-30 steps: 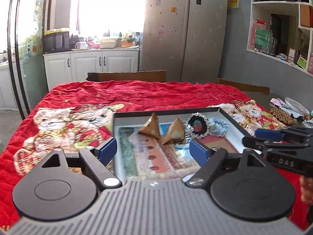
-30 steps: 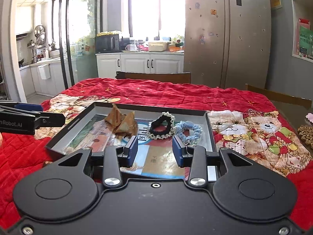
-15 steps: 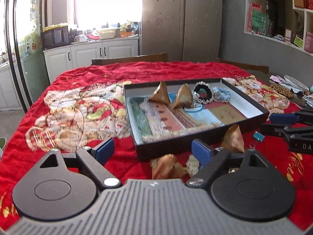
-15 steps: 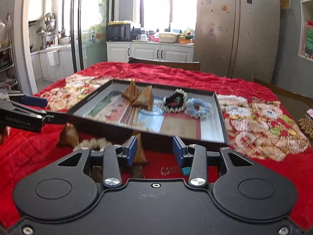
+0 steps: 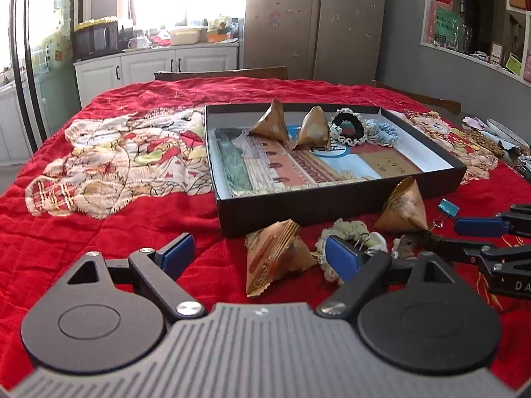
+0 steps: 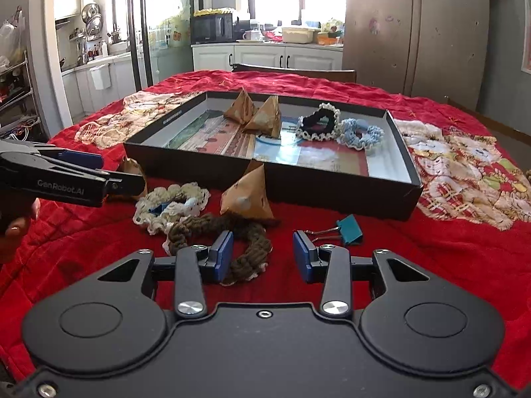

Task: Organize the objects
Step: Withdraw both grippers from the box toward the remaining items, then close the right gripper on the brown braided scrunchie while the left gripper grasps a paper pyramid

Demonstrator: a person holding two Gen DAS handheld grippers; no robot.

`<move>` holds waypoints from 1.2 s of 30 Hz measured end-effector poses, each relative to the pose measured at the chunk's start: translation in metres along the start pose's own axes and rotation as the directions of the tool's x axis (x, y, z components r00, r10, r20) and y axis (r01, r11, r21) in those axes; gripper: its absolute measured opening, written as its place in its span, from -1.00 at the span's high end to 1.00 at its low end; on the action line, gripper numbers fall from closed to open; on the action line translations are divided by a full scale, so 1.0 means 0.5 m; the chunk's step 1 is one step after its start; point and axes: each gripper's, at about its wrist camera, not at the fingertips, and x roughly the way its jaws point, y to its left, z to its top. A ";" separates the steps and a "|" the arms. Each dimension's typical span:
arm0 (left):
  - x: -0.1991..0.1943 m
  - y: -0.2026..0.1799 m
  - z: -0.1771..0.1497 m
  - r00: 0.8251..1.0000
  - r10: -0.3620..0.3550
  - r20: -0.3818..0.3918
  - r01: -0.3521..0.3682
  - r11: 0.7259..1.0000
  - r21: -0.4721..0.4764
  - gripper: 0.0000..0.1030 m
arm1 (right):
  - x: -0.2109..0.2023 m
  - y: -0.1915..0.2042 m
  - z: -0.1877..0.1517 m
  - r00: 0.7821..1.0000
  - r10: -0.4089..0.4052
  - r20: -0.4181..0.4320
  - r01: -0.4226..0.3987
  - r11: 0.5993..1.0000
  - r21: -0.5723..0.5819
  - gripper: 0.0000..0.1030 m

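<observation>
both tongs sank; brown scrunchie partly hidden.

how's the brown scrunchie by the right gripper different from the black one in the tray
The brown scrunchie lies flat on the red cloth, outside the tray; the black scrunchie sits inside the tray, propped partly upright beside a blue one. The brown one is plain brown with a little pale edging; the black one has a full cream frill around its rim. Both are knitted fabric rings.
</observation>
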 end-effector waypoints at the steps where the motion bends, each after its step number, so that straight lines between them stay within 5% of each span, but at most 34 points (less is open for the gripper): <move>1: 0.002 0.001 -0.001 1.000 0.001 -0.002 -0.001 1.000 -0.002 -0.77 | 0.003 0.001 -0.001 1.000 0.000 -0.003 0.000 1.000 0.000 0.26; 13: 0.023 0.012 -0.008 1.000 0.005 -0.017 -0.006 0.999 -0.036 -0.76 | 0.018 0.004 -0.006 0.999 0.026 -0.029 -0.026 1.000 -0.001 0.27; 22: 0.034 0.013 -0.014 1.000 -0.001 -0.031 0.000 0.999 -0.047 -0.66 | 0.022 0.010 -0.011 0.998 0.043 -0.040 -0.044 0.999 -0.013 0.49; 36: 0.032 0.007 -0.013 0.999 -0.018 -0.041 0.016 0.999 -0.046 -0.05 | 0.018 0.020 -0.014 0.997 0.057 -0.042 -0.059 0.997 -0.039 0.69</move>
